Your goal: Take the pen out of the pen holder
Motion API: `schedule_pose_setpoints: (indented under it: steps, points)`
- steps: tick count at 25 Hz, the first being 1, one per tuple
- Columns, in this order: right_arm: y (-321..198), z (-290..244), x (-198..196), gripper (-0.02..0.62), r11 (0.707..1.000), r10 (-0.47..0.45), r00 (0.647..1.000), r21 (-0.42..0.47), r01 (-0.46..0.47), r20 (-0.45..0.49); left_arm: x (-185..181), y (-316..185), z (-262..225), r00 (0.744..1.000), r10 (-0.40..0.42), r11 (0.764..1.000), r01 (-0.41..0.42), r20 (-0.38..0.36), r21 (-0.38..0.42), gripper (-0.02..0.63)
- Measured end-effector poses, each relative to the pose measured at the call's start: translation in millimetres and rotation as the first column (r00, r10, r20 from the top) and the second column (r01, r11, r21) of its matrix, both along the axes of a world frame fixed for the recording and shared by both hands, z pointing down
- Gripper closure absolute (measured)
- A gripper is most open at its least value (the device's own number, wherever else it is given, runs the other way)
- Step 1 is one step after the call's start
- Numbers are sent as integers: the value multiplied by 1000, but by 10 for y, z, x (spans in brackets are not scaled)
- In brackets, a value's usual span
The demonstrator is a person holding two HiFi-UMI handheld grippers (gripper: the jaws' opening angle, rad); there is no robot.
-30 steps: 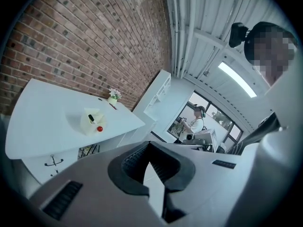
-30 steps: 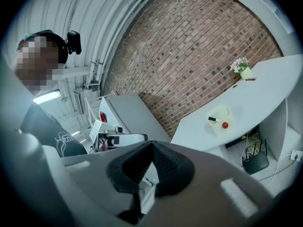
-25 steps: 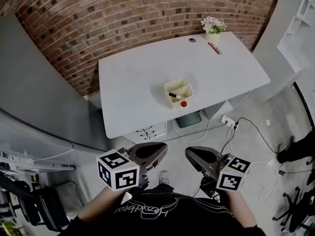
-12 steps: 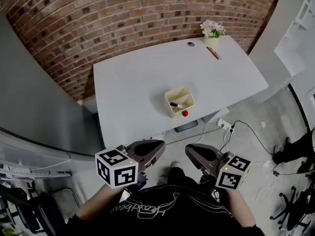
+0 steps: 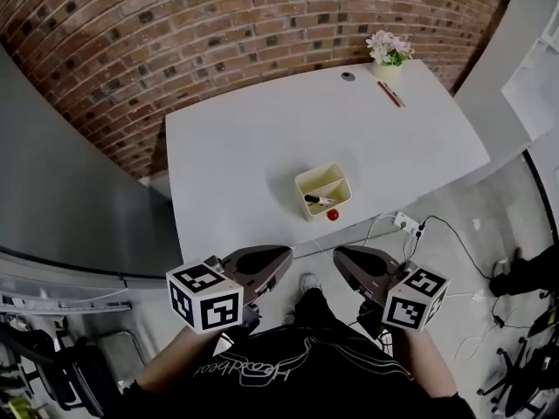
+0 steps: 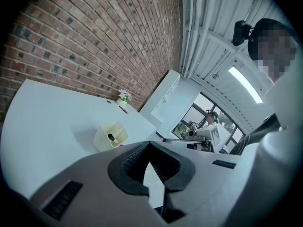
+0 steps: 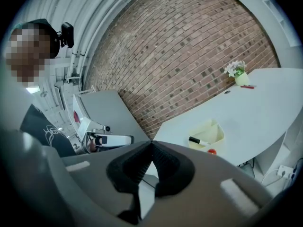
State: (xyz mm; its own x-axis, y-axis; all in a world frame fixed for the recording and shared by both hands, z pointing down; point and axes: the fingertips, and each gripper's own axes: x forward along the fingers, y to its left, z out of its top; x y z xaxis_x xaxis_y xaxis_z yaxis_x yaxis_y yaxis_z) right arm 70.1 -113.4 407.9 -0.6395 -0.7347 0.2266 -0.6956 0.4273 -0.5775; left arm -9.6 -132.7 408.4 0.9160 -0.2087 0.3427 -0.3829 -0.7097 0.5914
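Observation:
A pale yellow pen holder (image 5: pixel 323 190) stands near the front edge of the white table (image 5: pixel 244 147). A black-and-white pen (image 5: pixel 320 200) lies across one of its compartments. A small red ball (image 5: pixel 333 215) rests against the holder's front. My left gripper (image 5: pixel 285 254) and right gripper (image 5: pixel 341 257) hang side by side over the floor, short of the table, both shut and empty. The left gripper view has the holder (image 6: pixel 111 136) beyond the closed left gripper (image 6: pixel 150 144). The right gripper view has the pen (image 7: pixel 199 141) in the holder (image 7: pixel 209 132) beyond the closed right gripper (image 7: pixel 151 142).
A flower pot (image 5: pixel 389 51), a red pen (image 5: pixel 389 94) and a small grey disc (image 5: pixel 348 76) sit at the table's far right corner. A brick wall runs behind. A grey partition (image 5: pixel 70 190) stands at left. A power strip with cables (image 5: pixel 406 223) lies on the floor.
The table and holder have come nearer and lower in the head view as I moved toward them. Both grippers stayed shut, side by side.

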Motion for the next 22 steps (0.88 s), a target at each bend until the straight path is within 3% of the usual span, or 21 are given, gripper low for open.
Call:
schedule_pose_setpoints:
  steps: [10, 11, 16, 22]
  points:
    - [-379, 224, 181, 588, 998, -54, 994, -30, 51, -95, 181, -322, 119, 1000, -27, 999, 28, 17, -43, 604]
    - [-404, 252, 195, 557, 998, -61, 992, -34, 58, -106, 185, -351, 130, 999, -32, 998, 33, 17, -47, 604]
    - [-578, 300, 246, 522, 996, -82, 987, -30, 78, -140, 191, -502, 161, 998, -58, 997, 59, 21, -57, 604]
    - [-783, 467, 278, 476, 992, -117, 938, -3, 123, -327, 177, -627, 228, 995, -96, 993, 97, 24, -72, 604]
